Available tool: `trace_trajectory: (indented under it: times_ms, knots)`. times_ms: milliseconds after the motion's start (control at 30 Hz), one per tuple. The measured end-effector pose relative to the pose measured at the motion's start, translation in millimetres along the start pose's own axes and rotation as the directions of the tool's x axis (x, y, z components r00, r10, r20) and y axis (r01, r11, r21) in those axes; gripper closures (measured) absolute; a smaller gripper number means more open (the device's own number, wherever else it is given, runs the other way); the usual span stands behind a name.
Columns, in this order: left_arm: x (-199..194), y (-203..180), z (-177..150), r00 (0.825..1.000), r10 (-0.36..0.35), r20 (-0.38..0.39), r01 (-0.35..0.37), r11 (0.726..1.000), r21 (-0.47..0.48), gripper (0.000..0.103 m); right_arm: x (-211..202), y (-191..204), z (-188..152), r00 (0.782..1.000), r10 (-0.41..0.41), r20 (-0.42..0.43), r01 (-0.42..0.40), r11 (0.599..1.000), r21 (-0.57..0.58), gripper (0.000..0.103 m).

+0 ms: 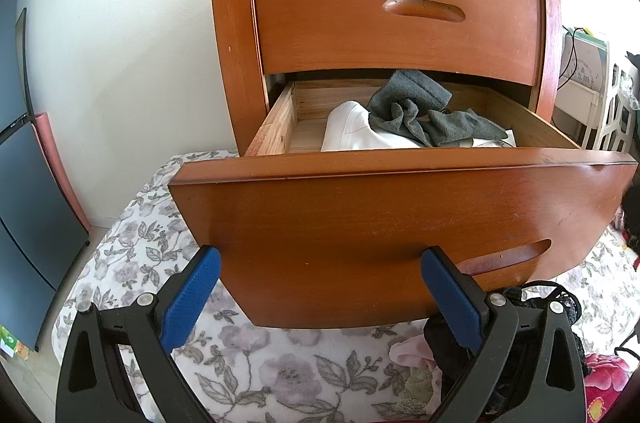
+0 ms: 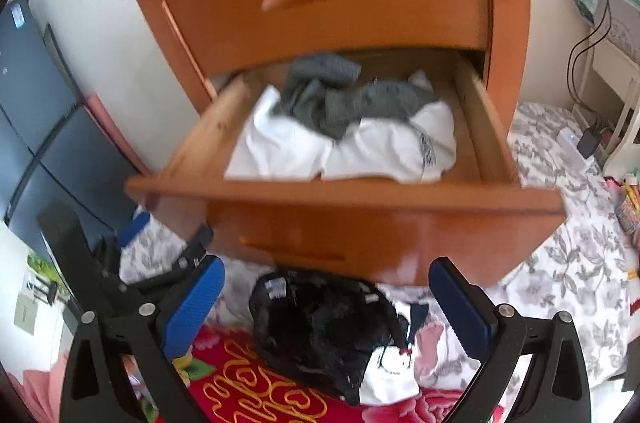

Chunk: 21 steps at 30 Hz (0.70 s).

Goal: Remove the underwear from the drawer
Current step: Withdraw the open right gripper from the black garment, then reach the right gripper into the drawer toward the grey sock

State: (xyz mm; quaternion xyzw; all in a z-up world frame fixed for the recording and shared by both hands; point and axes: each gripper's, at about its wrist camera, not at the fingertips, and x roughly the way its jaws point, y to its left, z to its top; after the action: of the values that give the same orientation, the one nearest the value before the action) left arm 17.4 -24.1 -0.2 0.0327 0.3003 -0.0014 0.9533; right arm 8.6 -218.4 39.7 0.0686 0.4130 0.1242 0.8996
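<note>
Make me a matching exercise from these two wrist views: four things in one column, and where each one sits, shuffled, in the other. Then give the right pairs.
Things:
1. grey garment
2. white garment
3. black lace underwear
4. upper drawer

Places or states:
A. on the bedding below the open drawer front
B. shut, above the open drawer
C. lying on top of the other cloth inside the open drawer
D. inside the open drawer, partly under another cloth

Pairs: 1-C, 2-D, 3-A, 4-B
</note>
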Motion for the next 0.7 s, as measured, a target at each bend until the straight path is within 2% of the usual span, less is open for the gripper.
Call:
trace_trajectory:
  times_ms: [133, 367, 700]
  knots:
    - [-0.4, 0.0, -0.1, 1.0, -0.003, -0.001, 0.003, 1.0, -0.002, 0.003, -14.4, 0.1, 10.9, 0.998, 0.003, 0.062, -0.003, 1.0, -0.006, 0.0]
    - [0.6, 0.3, 1.1, 1.0, -0.01, -0.004, 0.01, 1.0, -0.007, 0.003, -31.2, -2.6, 35.5, 0.992, -0.011, 0.122, 0.013, 1.0, -0.014, 0.0]
    - [0.3, 0.5, 1.1, 1.0, -0.011, -0.004, 0.011, 1.0, -0.007, 0.003, -30.9, 7.0, 66.1, 0.99, -0.062, 0.124, 0.076, 0.991, -0.11, 0.0]
